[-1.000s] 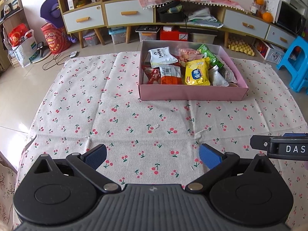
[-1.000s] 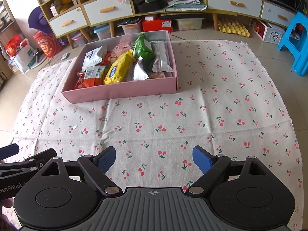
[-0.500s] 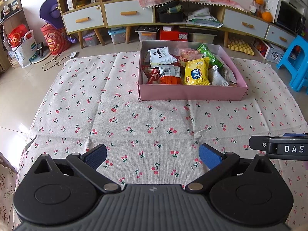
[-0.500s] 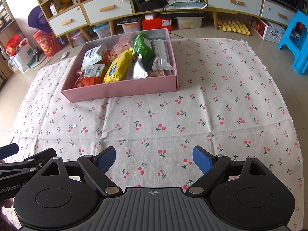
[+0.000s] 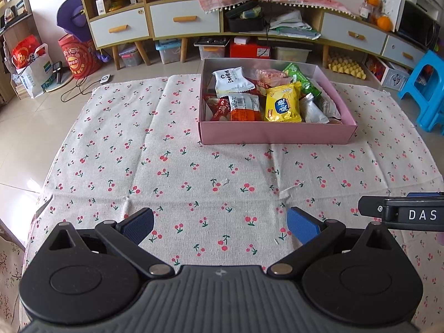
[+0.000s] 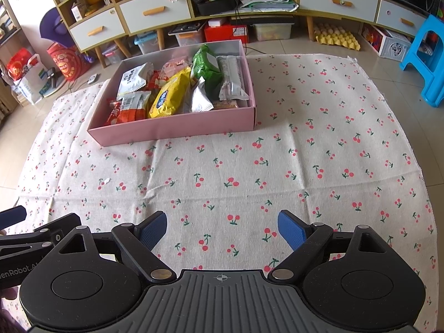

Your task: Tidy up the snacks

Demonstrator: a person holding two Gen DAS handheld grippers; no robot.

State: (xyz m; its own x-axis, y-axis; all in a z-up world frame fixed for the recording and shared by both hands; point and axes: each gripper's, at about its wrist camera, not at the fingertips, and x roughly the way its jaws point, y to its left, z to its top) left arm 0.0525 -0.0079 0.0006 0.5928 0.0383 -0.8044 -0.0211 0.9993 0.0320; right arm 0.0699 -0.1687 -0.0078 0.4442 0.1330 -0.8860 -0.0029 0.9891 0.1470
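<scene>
A pink box (image 5: 277,136) (image 6: 172,129) sits on the cherry-print cloth (image 5: 194,172) (image 6: 277,152) and holds several snack packets. Among them are a yellow packet (image 5: 282,102) (image 6: 170,97), a white packet (image 5: 231,81) (image 6: 132,79), an orange-red packet (image 5: 244,108) (image 6: 130,109) and a green packet (image 5: 301,79) (image 6: 206,68). My left gripper (image 5: 220,223) stands open over bare cloth, well short of the box. My right gripper (image 6: 222,227) is open too, with nothing between its fingers. Each gripper shows at the edge of the other's view.
Low cabinets with white drawers (image 5: 183,19) (image 6: 155,11) line the far wall, with storage bins beneath. A blue stool (image 5: 427,88) (image 6: 427,55) stands at the right. Red bags (image 5: 77,55) sit at the far left on the tiled floor.
</scene>
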